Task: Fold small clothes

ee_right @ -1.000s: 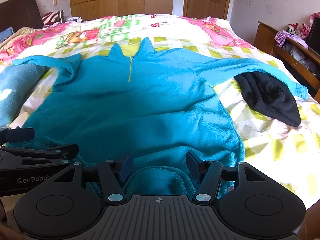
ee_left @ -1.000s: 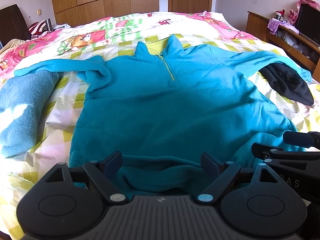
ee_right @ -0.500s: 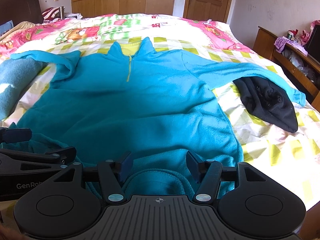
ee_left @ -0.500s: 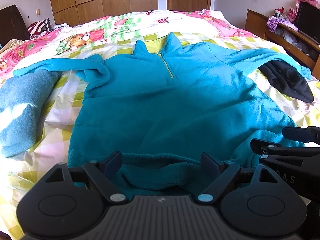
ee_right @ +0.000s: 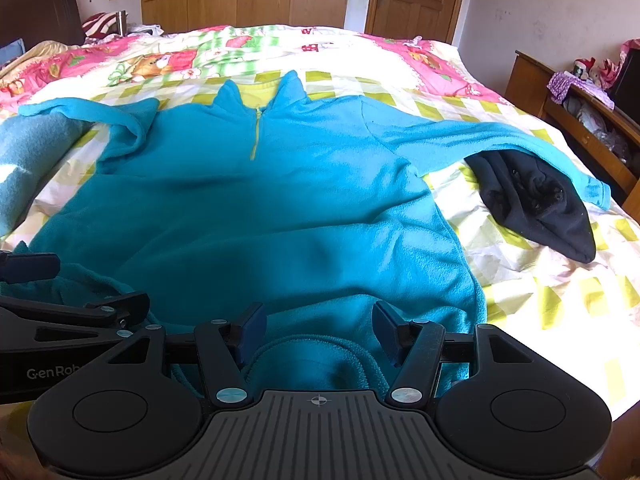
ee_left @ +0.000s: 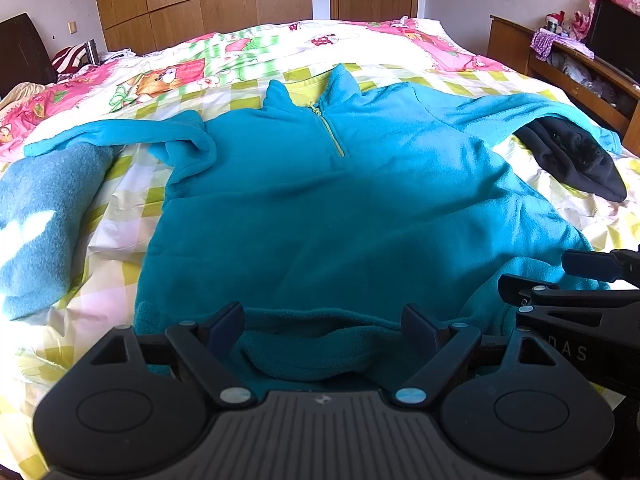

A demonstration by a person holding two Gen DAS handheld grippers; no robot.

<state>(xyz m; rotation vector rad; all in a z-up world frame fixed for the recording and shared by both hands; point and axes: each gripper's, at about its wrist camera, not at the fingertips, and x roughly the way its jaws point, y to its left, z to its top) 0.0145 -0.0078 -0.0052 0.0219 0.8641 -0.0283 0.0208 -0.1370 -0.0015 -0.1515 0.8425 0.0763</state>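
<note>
The blue fleece top (ee_left: 340, 208) lies lengthwise, collar toward the frame's top. Left tongs (ee_left: 322, 322) and right tongs (ee_right: 319, 330) stand wide around its bunched hem.

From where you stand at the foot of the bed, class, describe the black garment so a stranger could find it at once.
Start with the bed under its checked cover, then the big blue fleece spread across it. Follow the sleeve stretching toward the wooden shelf; the black garment lies bunched there, partly under that sleeve. It is the only dark item among bright ones.

"GenRob" on left claw (ee_right: 44, 372), "DAS" on right claw (ee_left: 576, 354)
</note>
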